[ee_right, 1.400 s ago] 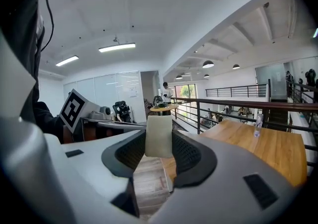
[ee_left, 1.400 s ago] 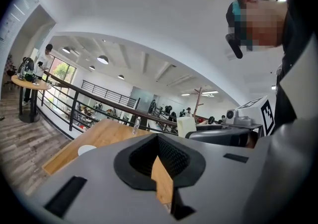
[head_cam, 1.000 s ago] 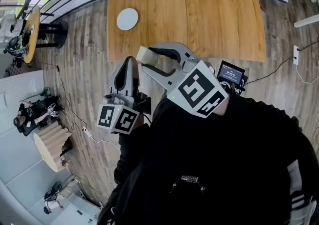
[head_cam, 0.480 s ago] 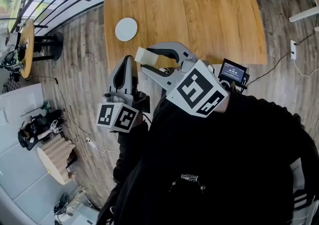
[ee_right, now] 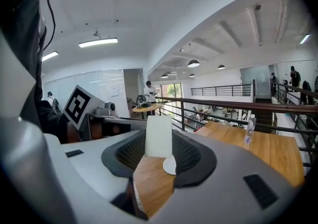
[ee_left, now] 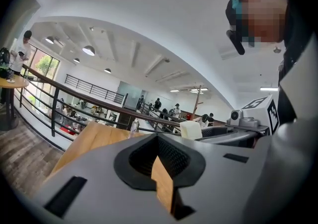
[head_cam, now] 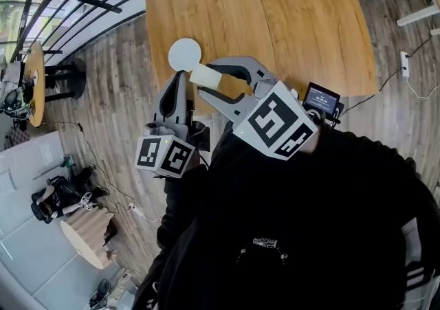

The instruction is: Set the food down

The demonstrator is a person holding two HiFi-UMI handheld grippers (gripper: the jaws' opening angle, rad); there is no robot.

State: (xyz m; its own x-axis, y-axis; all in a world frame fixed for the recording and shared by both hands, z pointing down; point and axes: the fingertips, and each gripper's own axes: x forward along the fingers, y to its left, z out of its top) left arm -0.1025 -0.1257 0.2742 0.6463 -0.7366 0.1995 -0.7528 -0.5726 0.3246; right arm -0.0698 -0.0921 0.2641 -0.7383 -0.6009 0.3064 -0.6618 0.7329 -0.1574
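right gripper (head_cam: 214, 80) clamped on pale food block (head_cam: 206, 76), hanging over table (head_cam: 289, 20) near edge, just beside white plate (head_cam: 184, 54). suggest: centre block over plate, lower till it touches, only then release. plate empty, by near-left corner. left gripper (head_cam: 177, 89) closed, nothing in it.
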